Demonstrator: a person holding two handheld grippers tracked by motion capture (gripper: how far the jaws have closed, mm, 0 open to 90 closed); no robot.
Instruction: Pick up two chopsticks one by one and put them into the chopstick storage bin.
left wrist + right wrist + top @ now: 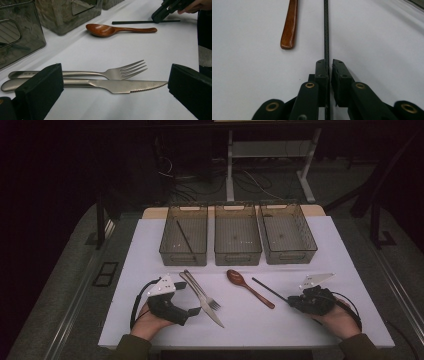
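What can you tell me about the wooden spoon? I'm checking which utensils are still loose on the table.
The wooden spoon is reddish-brown and glossy, with an oval bowl and a slim handle that flattens and rounds off at its end. It lies flat on the white table, bowl up, in front of the middle bin, its handle running toward the right gripper. A black chopstick lies beside it, apart from it. Nothing touches or holds the spoon; it rests only on the table.

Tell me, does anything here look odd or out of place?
Nothing broken or spilled. One black chopstick already lies in the left bin, while its mate is on the table, pinched in the right tool.
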